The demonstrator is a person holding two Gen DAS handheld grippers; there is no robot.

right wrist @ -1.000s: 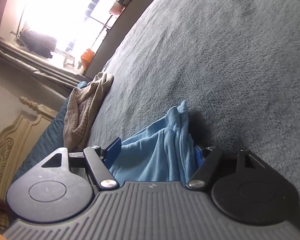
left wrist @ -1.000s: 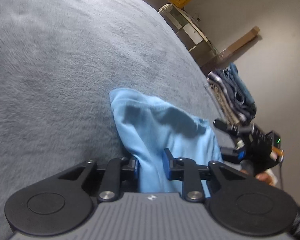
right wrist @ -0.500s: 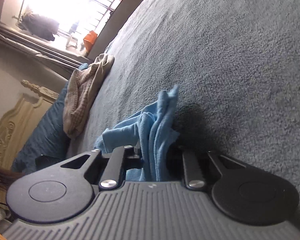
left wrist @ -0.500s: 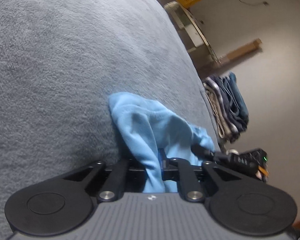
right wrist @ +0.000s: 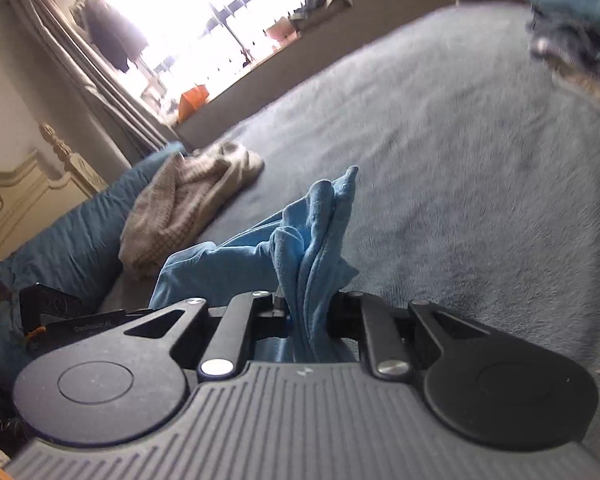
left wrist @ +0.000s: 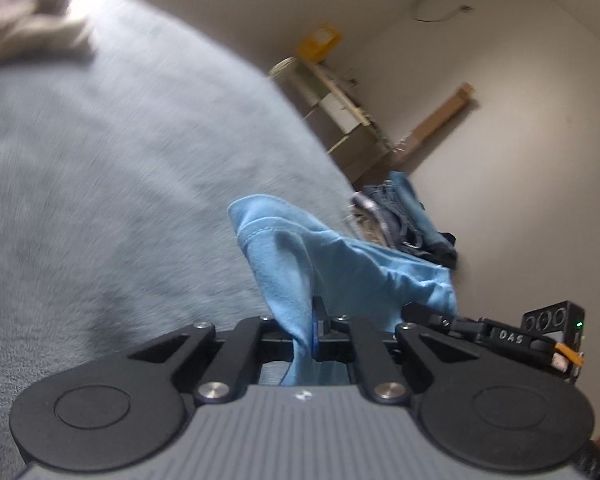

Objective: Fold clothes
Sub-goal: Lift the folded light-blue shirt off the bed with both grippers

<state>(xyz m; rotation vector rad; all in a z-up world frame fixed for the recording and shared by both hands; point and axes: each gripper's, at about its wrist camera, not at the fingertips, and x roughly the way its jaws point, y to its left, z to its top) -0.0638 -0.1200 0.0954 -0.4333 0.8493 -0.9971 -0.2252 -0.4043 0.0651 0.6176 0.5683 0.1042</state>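
the soft light blue cloth garment [left wrist: 284, 256] is one plain sky blue, deeper teal-blue in the right wrist view [right wrist: 236, 264], with no print. the fuzzy grey-blue blanket on the bed [left wrist: 112, 184] is an even slate tone. far left lies a crumpled beige and brown checked garment [right wrist: 180, 208], next to a plain dark teal pillow [right wrist: 72, 240]. at the far right edge sits a stack of dark navy and denim blue folded clothes [left wrist: 408, 216], some striped grey and white. a yellow box [left wrist: 319, 42] tops the cream shelf [left wrist: 340, 100]. both gripper bodies are matt black with grey ribbed housings.
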